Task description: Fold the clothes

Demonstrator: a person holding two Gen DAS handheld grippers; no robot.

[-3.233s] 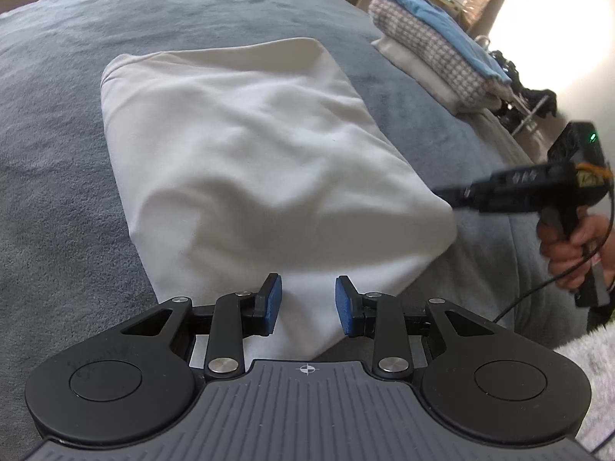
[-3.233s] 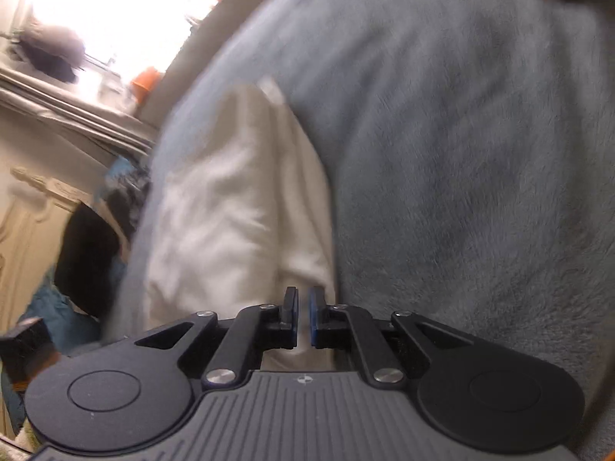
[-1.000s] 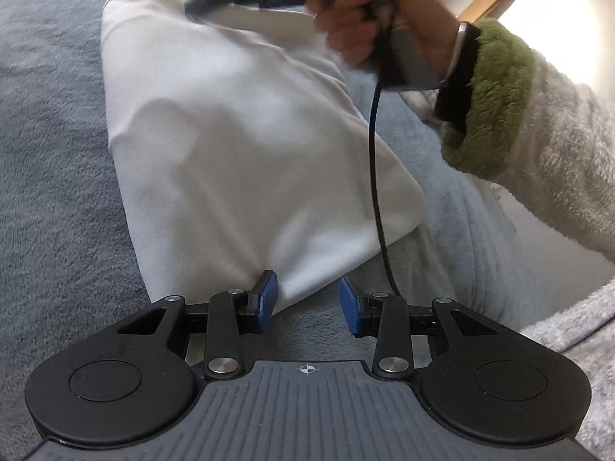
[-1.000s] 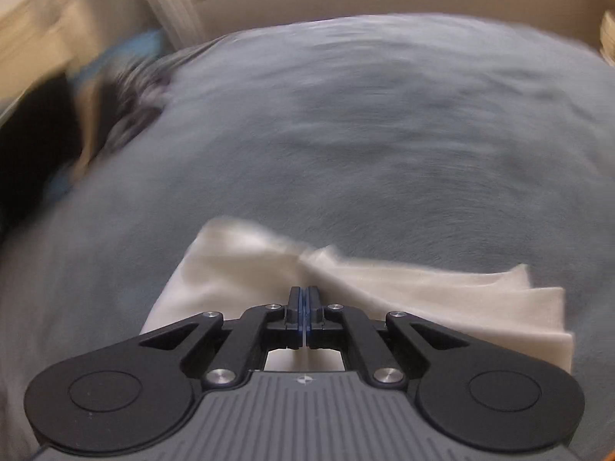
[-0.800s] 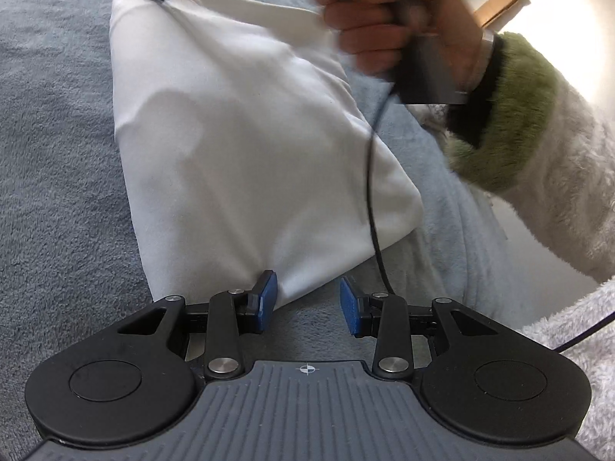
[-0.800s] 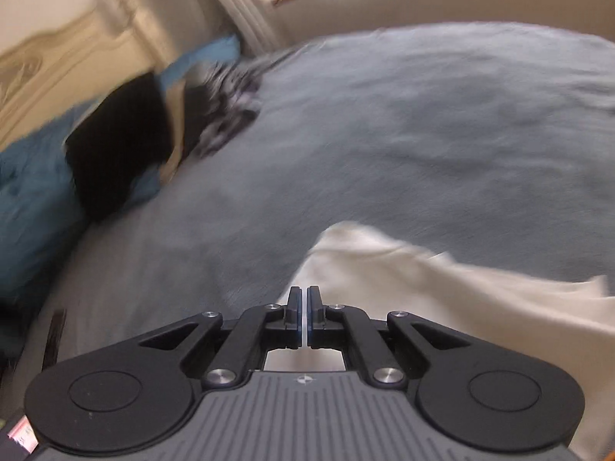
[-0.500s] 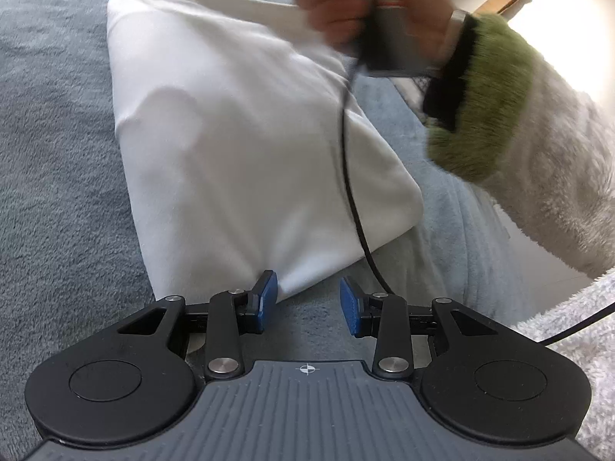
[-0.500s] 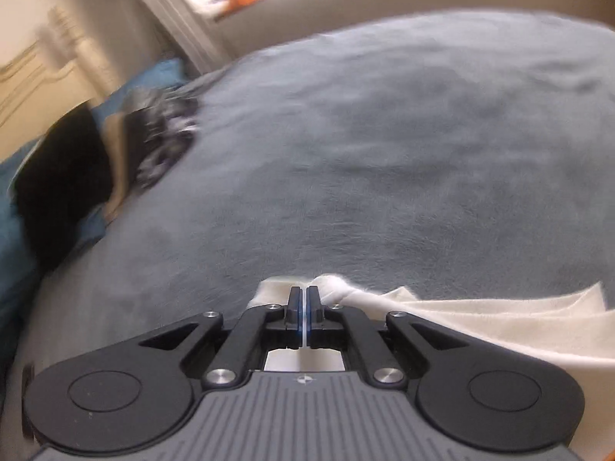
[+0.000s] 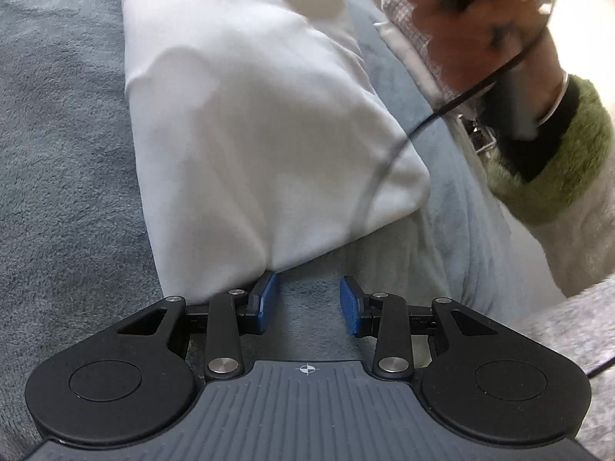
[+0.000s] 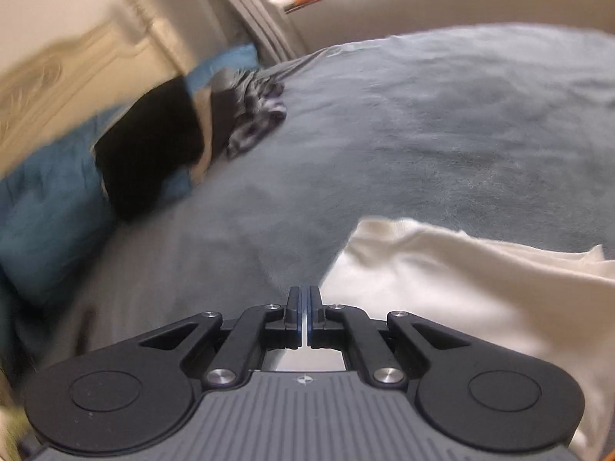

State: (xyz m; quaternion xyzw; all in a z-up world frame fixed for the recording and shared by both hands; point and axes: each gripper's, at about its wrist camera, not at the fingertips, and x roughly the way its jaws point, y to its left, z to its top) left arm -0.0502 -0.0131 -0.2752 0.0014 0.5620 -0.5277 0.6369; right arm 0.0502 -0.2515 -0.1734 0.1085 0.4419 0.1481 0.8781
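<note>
The folded white cotton garment (image 9: 253, 123) lay on the grey fleece blanket (image 9: 57, 134), w/ the left gripper (image 9: 307, 303) spread, empty, at its near edge, the right gripper (image 10: 303, 315) pressed together beside its far corner; best to re-pinch both layers before the 2nd fold.

No words, brands or numbers can be read in either view. The only sign is a small white crosshair mark, a circle crossed by two lines, printed at the front middle of the ribbed grey body of the left gripper (image 9: 307, 299) and likewise on the right gripper (image 10: 304, 317).
</note>
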